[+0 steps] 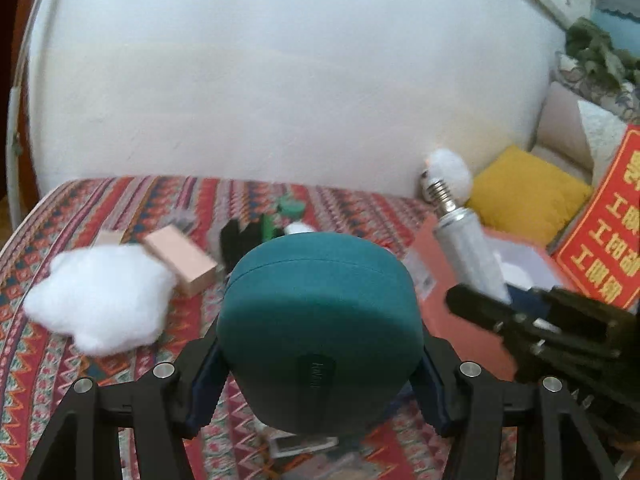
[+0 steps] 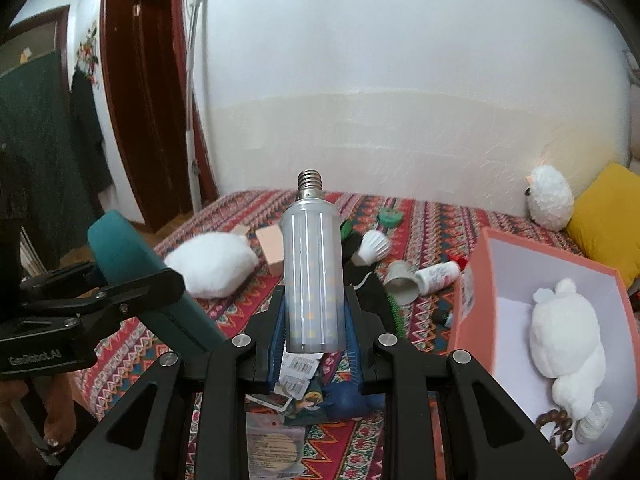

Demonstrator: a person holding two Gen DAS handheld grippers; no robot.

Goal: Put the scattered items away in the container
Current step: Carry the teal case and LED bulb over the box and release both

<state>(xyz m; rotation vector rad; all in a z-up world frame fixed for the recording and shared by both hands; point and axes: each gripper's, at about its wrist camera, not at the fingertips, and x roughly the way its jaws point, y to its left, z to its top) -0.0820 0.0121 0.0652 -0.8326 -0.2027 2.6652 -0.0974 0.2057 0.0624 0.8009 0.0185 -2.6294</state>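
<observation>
Presently the right gripper (image 2: pixel 312 320) clamps a light, fragile LED corn bulb (image 2: pixel 311 276) mid-body, while the left gripper (image 1: pixel 318 360) grips a stiff teal case (image 1: pixel 320 320) by its sides.

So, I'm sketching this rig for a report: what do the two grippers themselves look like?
Both grippers are matte black frames with triangular cutouts and silver round screw heads at the joints. Their fingers carry dark blue pads. The left one's side, seen from the right camera, bears white lettering, too blurred to read surely.
</observation>
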